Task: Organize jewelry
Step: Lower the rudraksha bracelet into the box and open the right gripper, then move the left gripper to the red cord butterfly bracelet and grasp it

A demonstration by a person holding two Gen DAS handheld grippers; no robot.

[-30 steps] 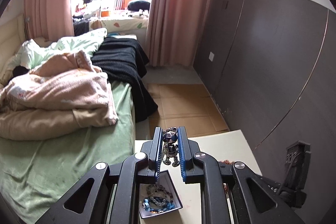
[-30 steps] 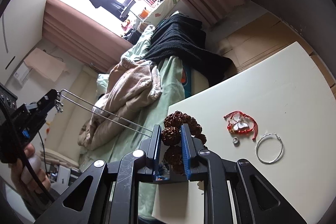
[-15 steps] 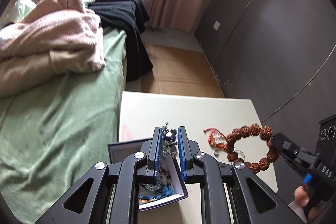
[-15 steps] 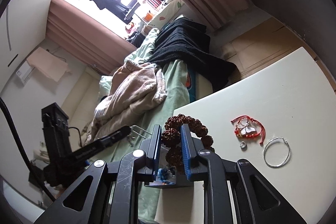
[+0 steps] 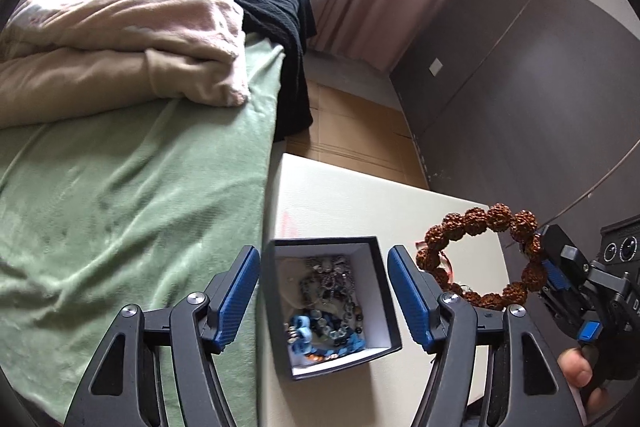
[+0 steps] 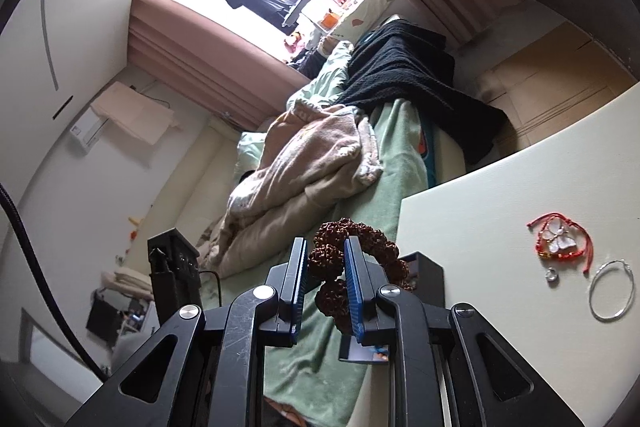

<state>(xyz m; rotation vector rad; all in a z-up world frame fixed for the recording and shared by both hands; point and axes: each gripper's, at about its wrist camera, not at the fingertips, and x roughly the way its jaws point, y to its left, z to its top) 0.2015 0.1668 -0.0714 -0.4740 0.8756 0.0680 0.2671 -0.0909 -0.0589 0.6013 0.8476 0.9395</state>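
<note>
Two grippers work over the white table (image 5: 344,195): the left gripper (image 5: 324,301), jaws opening and gripping nothing, hangs straight above the black jewelry box (image 5: 384,343) heaped with chains and beads. Just to its right, the right gripper (image 6: 325,289) is clamped on the brown seed-bead bracelet (image 5: 480,223), with a red cord bracelet (image 6: 560,241) and silver bangle (image 6: 612,289) lying on the table further right.

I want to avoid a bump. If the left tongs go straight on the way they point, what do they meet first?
Probably the open jewelry box, which lies between the opening left tongs; depth is unclear.
</note>
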